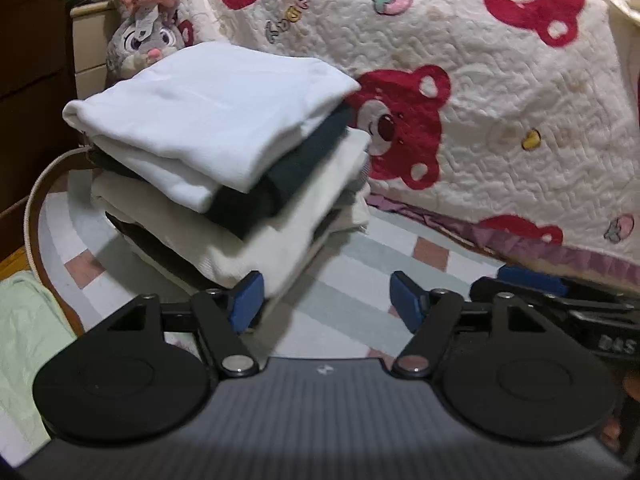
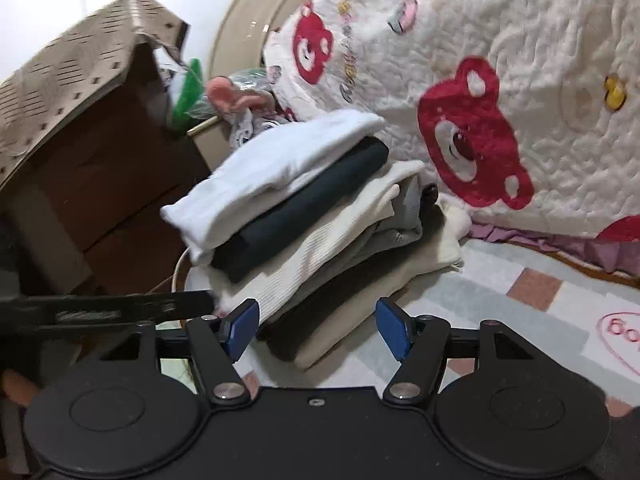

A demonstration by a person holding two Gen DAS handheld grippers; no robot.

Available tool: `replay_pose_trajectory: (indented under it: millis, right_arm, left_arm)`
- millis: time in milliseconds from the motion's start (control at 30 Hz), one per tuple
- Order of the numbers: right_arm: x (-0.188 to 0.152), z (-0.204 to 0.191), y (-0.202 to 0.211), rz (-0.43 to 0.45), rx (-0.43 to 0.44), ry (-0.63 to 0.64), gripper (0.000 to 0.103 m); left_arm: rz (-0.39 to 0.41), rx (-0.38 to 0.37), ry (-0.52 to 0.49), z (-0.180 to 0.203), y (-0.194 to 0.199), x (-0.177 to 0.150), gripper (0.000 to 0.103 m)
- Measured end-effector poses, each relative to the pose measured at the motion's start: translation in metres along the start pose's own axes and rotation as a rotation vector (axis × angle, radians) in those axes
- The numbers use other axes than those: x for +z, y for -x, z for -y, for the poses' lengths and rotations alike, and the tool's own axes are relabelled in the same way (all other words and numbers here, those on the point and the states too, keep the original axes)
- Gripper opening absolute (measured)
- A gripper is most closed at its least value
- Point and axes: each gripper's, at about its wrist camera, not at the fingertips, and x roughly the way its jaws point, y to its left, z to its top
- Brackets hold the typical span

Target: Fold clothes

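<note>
Folded clothes (image 1: pixel 224 152) lie stacked on the rug (image 1: pixel 360 264) beside the bed quilt (image 1: pixel 500 100), white shirt (image 2: pixel 280 168) uppermost; left tongs (image 1: pixel 326 304) and right tongs (image 2: pixel 316 326) hover wide apart, holding nothing.

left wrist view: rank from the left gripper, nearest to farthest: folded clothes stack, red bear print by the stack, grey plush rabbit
1. Stack of folded clothes, white garment on top: nearest, just ahead of the left gripper, toward its left, on the striped rug.
2. Red bear print on the cream quilted blanket: behind the stack, right of it.
3. Grey plush rabbit: farthest, upper left, behind the stack.
</note>
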Motion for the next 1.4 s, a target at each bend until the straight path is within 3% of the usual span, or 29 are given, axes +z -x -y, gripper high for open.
replay_pose_trajectory:
  millis: [67, 133, 233, 300, 467, 700, 967, 1400]
  right_arm:
    - [-0.006, -0.006, 0.018, 0.011, -0.016, 0.016, 0.073]
    - [-0.009, -0.01, 0.034, 0.004, -0.047, -0.003, 0.073]
    - [-0.015, -0.018, 0.057, 0.019, -0.085, -0.012, 0.078]
    - [-0.02, -0.026, 0.07, 0.031, -0.11, 0.014, 0.084]
    - [-0.031, -0.048, 0.095, 0.053, -0.17, 0.101, 0.085]
    - [-0.043, -0.075, 0.12, 0.019, -0.272, 0.2, 0.091]
    - [-0.051, -0.072, 0.126, 0.019, -0.281, 0.174, 0.091]
    - [-0.053, -0.066, 0.125, 0.015, -0.284, 0.128, 0.091]
  left_arm:
    - [-0.018, 0.054, -0.023, 0.013, 0.006, -0.003, 0.089]
    - [-0.028, 0.12, -0.063, 0.028, 0.017, -0.007, 0.09]
    - [-0.014, 0.172, -0.096, 0.042, 0.037, -0.015, 0.1]
    - [-0.009, 0.182, -0.096, 0.046, 0.049, -0.02, 0.1]
    - [-0.019, 0.214, -0.1, 0.058, 0.071, -0.036, 0.1]
    - [0.004, 0.209, -0.21, 0.076, 0.094, -0.058, 0.101]
    - [-0.026, 0.169, -0.216, 0.081, 0.089, -0.063, 0.101]
    - [-0.039, 0.202, -0.23, 0.083, 0.085, -0.064, 0.102]
